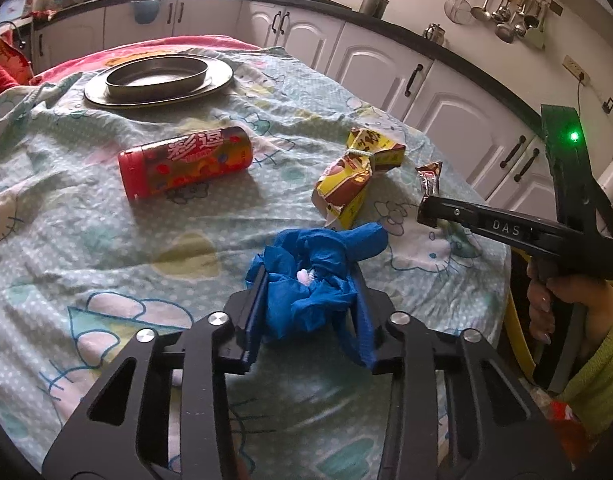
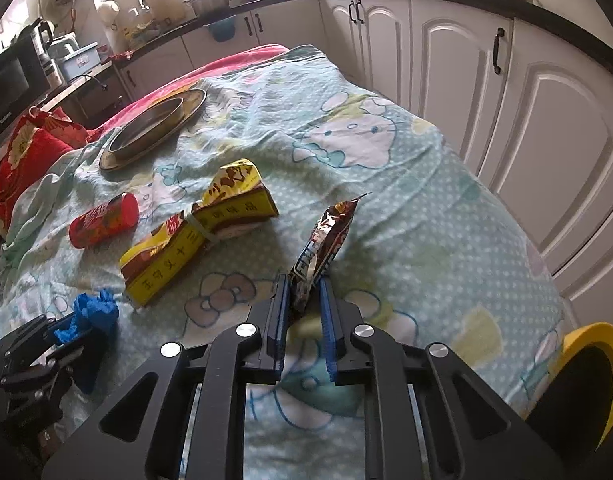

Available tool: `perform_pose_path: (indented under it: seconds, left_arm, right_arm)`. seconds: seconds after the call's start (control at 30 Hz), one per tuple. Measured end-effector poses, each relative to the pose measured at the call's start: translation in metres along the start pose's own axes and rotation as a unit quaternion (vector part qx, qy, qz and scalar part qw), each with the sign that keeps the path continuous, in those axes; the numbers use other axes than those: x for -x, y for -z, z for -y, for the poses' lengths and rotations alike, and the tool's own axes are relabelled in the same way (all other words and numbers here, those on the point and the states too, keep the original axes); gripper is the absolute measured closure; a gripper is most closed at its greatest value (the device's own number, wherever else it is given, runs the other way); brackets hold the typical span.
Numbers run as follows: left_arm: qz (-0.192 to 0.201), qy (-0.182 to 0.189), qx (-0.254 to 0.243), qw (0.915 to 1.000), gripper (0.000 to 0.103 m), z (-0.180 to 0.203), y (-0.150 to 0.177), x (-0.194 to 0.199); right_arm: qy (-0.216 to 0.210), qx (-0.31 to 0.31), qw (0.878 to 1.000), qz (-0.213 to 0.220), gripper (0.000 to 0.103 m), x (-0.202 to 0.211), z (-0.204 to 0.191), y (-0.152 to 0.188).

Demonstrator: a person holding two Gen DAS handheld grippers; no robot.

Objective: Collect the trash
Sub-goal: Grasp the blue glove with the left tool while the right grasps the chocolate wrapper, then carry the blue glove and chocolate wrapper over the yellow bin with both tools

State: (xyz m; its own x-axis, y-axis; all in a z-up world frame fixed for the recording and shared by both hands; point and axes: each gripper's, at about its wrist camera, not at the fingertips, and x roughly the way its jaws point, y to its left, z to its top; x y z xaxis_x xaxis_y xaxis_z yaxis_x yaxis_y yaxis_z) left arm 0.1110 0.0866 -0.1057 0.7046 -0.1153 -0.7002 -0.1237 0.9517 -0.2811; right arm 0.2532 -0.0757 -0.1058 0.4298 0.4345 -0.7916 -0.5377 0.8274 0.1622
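My left gripper [image 1: 306, 284] is shut on a crumpled blue glove [image 1: 314, 276], held just above the patterned tablecloth. My right gripper [image 2: 304, 292] is shut on a brown snack wrapper [image 2: 326, 240] that sticks up between the pads; it also shows in the left wrist view [image 1: 430, 178]. The right gripper [image 1: 426, 212] shows at the right of the left wrist view. A red snack can [image 1: 186, 162] lies on its side. A yellow-and-brown crushed carton [image 1: 354, 176] lies mid-table, also in the right wrist view [image 2: 198, 232]. The blue glove shows at the left there [image 2: 94, 312].
A metal pan on a round metal tray [image 1: 158, 80] stands at the table's far side. A yellow-rimmed black bin [image 2: 586, 384] sits below the table's right edge. White kitchen cabinets [image 2: 526, 100] run close along the right. A red cushion [image 2: 26, 152] lies at the left.
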Motion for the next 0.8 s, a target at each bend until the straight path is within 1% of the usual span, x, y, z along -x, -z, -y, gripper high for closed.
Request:
perform_pose_path:
  seconds: [0.1,0.2,0.4,0.8]
  left_arm:
    - [0.005,0.015,-0.002,0.9999,0.080,0.003,0.000,0.005]
    - [0.012,0.019,-0.009,0.9997,0.082,0.008,-0.001,0.010]
    - [0.028,0.025,-0.021,0.9991,0.082,0.018,-0.006,0.022]
    - [0.056,0.049,-0.048,0.9961,0.082,0.051,-0.015,0.043]
  right_arm:
    - [0.001,-0.001,1.000,0.001,0.089,0.005,0.003,0.003]
    - [0.003,0.000,1.000,0.002,0.089,0.011,0.006,0.008]
    - [0.000,0.000,1.000,0.010,0.089,0.028,0.009,0.012]
    - [-0.012,-0.002,0.999,0.047,0.090,0.079,0.015,0.020]
